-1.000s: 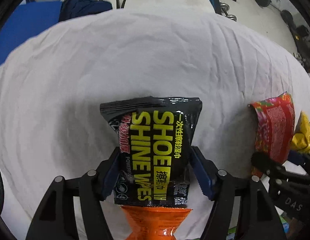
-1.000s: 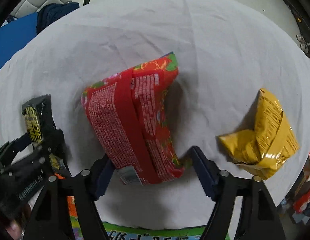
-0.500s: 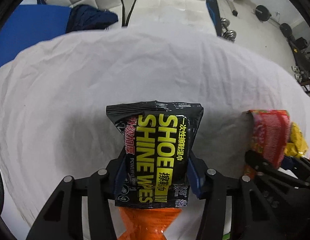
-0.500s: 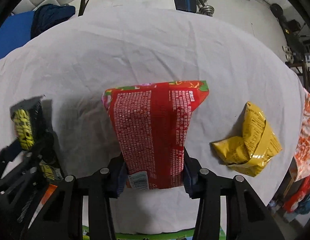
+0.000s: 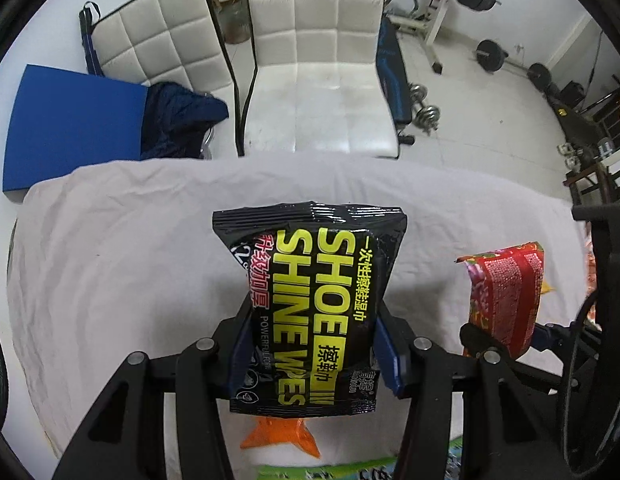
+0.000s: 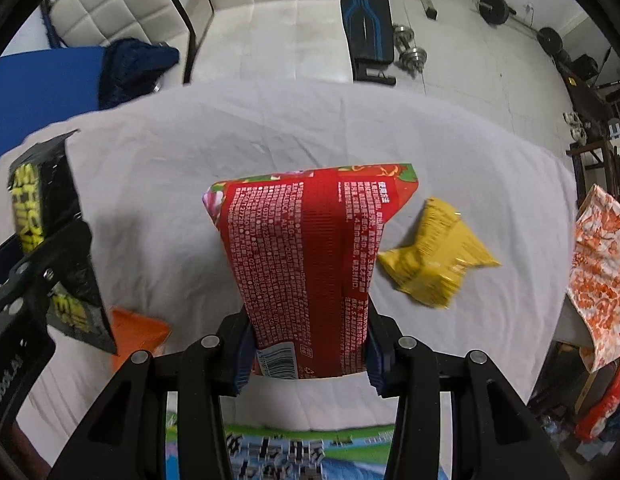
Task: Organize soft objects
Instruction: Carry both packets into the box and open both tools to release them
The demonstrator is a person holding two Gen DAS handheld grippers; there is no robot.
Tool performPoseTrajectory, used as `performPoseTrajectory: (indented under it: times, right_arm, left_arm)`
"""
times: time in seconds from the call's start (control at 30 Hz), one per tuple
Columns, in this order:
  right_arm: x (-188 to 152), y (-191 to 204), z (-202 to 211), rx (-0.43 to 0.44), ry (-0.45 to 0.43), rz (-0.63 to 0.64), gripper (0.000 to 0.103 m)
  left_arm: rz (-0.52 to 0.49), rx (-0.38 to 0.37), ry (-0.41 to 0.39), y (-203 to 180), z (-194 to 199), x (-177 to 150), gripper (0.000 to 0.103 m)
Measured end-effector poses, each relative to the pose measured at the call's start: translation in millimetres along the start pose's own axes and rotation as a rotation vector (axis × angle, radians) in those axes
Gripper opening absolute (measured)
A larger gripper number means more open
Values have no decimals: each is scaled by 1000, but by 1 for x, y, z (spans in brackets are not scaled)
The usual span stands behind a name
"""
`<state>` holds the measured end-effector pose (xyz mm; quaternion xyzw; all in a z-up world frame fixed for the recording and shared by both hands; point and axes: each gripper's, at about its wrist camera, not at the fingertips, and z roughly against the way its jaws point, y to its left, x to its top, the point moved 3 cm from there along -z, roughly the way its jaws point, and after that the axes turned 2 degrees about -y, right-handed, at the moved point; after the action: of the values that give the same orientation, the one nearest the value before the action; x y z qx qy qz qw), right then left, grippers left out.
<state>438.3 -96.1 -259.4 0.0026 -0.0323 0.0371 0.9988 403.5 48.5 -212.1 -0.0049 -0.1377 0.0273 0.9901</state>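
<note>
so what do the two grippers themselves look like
Both match: the left gripper and right gripper are matte black linkage frames with silver round pivot pins and blue fingers at the tips. Seen from the right wrist view, the left gripper's body carries pale lettering, too cropped to read. No hand or sleeve shows in either view.

Two fisheye wrist views, both looking steeply down over the same white-covered desk.

The left view sits close behind its tongs, facing the white chairs beyond the desk; the right view sits close behind its tongs. Both catch the black wipes pack, red pack, orange packet and dumbbells.
</note>
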Motion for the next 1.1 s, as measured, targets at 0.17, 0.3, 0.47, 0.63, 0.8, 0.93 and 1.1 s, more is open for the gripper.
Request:
performPoseTrajectory:
  times: [0.17, 0.3, 0.47, 0.63, 0.8, 0.93, 1.1]
  right_arm:
    - [-22, -6, 58, 35, -70, 10, 47]
    - [-52, -12, 99, 58, -121, 14, 47]
    - [-104, -20, 134, 108, -158, 15, 47]
    - [-167, -25, 158, 144, -176, 19, 47]
    - [-234, -36, 168, 141, -158, 13, 47]
    - [-275, -47, 158, 126, -119, -9, 47]
    - [-316, -58, 130, 116, -65, -55, 47]
  left_arm:
    - [-6, -40, -47, -4, 40, 1, 50]
    - [-14, -72, -79, -7, 77, -11, 50]
    - [-19, -129, -85, -13, 113, -38, 50]
    - [-23, -185, -72, -17, 142, -76, 50]
    - [-60, -204, -31, -25, 157, -127, 50]
    - [-83, -218, 53, -27, 147, -177, 50]
    - [-74, -222, 111, -31, 137, -226, 50]
